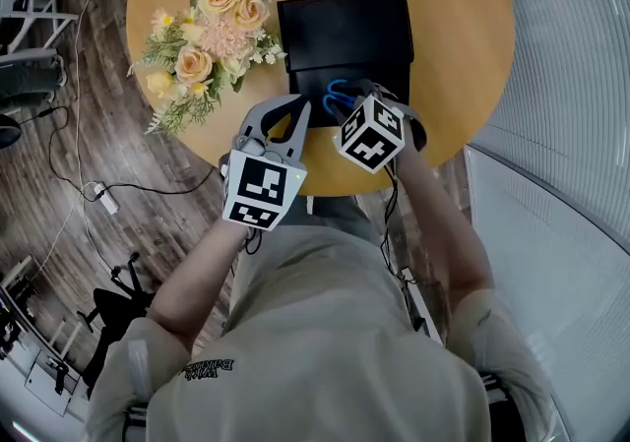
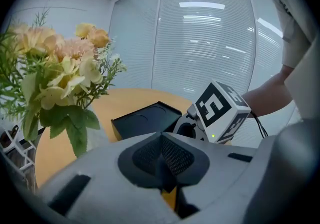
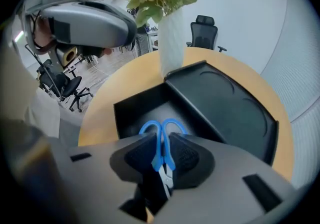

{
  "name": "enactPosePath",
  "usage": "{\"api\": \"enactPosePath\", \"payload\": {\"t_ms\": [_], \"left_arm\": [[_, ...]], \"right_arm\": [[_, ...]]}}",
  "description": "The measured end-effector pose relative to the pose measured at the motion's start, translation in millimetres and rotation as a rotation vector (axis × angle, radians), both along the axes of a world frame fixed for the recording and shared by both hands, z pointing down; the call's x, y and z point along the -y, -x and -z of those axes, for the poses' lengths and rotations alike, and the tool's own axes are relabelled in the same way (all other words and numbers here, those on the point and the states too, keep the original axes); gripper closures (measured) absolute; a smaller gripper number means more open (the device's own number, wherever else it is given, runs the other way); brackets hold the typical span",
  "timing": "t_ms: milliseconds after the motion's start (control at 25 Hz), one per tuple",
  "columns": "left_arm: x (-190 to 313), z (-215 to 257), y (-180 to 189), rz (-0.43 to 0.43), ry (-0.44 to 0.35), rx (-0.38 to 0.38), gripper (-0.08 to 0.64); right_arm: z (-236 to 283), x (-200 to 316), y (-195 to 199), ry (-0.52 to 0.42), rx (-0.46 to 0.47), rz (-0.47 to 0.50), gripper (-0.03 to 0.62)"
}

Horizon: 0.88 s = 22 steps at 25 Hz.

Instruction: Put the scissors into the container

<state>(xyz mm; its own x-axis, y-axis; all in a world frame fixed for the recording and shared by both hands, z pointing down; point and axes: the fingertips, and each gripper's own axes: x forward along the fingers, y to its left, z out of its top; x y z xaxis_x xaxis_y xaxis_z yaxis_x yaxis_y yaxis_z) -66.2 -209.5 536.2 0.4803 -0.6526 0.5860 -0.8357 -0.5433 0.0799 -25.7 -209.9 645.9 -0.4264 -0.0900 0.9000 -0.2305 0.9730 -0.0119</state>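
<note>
My right gripper (image 3: pixel 161 155) is shut on the blue-handled scissors (image 3: pixel 162 140), handles pointing forward over the open black container (image 3: pixel 145 108). In the head view the scissors' handles (image 1: pixel 340 94) show just past the right gripper (image 1: pixel 366 100), above the container's (image 1: pixel 340 86) near compartment. The container's lid (image 3: pixel 225 108) lies open behind it. My left gripper (image 2: pixel 161 165) is shut with nothing between its pads; it hovers at the table's near edge, left of the right gripper (image 2: pixel 217 113). In the head view the left gripper (image 1: pixel 287 115) points toward the container.
A bouquet of peach and yellow flowers (image 1: pixel 207 36) in a white vase (image 3: pixel 172 38) stands left of the container on the round wooden table (image 1: pixel 443 27). Office chairs (image 3: pixel 205 31) and a glass wall with blinds (image 2: pixel 210 38) surround the table.
</note>
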Motion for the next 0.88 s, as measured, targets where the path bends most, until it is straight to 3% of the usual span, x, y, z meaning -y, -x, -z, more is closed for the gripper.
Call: {"api": "enactPosePath", "payload": {"t_ms": [480, 720, 880], "left_arm": [[-5, -17, 6, 0.008, 0.03, 0.007, 0.538], [-9, -15, 9, 0.01, 0.025, 0.009, 0.538], [-10, -1, 7, 0.007, -0.003, 0.005, 0.538]], "right_arm": [[-37, -1, 7, 0.031, -0.045, 0.017, 0.497], [-34, 2, 7, 0.029, -0.031, -0.032, 0.497], [-13, 6, 8, 0.007, 0.025, -0.088, 0.497]]}}
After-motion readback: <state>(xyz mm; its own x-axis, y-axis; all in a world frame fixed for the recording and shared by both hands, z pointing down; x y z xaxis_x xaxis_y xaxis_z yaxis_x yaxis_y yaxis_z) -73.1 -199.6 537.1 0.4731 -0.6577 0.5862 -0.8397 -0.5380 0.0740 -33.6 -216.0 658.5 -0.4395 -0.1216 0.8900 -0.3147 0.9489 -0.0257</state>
